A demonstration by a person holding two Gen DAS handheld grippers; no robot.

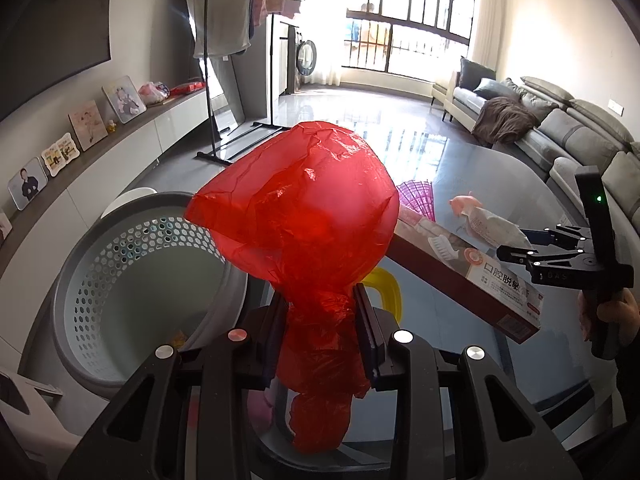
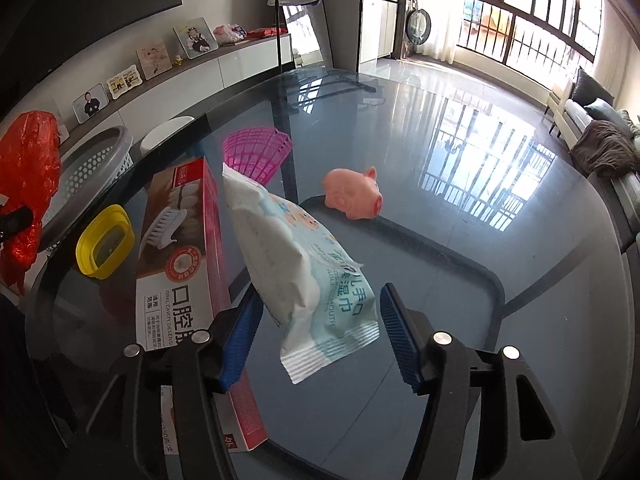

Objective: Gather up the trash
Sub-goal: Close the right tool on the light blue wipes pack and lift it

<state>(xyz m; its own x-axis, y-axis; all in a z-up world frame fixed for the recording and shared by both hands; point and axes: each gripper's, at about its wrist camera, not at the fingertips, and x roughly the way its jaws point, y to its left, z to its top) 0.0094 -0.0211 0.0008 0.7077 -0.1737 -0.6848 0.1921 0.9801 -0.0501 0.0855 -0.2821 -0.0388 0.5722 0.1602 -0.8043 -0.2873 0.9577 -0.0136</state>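
Note:
My left gripper (image 1: 320,316) is shut on a red plastic bag (image 1: 300,208), held up above the glass table's left end, beside the grey perforated basket (image 1: 120,280) standing on the floor. The bag also shows in the right wrist view (image 2: 30,176). My right gripper (image 2: 318,324) is open, its blue pads either side of a white and teal wet-wipes pack (image 2: 304,276) lying on the glass table (image 2: 500,200). It also shows in the left wrist view (image 1: 516,246) at the pack (image 1: 496,226).
On the table lie a long toothpaste box (image 2: 188,248), a yellow lid (image 2: 105,242), a pink mesh basket (image 2: 256,152) and a pink toy pig (image 2: 354,194). A sofa (image 1: 560,132) runs along the right. A clothes rack (image 1: 236,80) stands behind.

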